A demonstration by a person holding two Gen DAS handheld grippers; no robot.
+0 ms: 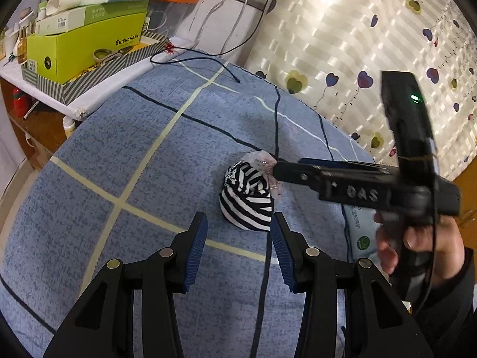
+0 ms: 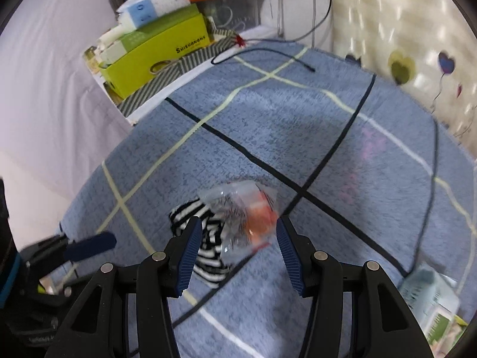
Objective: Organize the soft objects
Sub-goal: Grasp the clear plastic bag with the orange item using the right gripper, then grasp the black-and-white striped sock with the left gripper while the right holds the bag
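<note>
My left gripper hangs with its jaws spread and empty just short of the striped cloth bundle, which lies on the blue checked bed cover. My right gripper comes at the bundle from the other side, jaws spread too, with a clear plastic bag holding something orange lying across the bundle between them, not pinched as far as I can tell. I judge the step is a first pick-up, so I should settle which piece each hand takes, lower until the pads straddle it, then close gently so the soft stuff does not slide out. Counted: one bundle, one bag, and one wipes pack lying just beyond the bundle.
</note>
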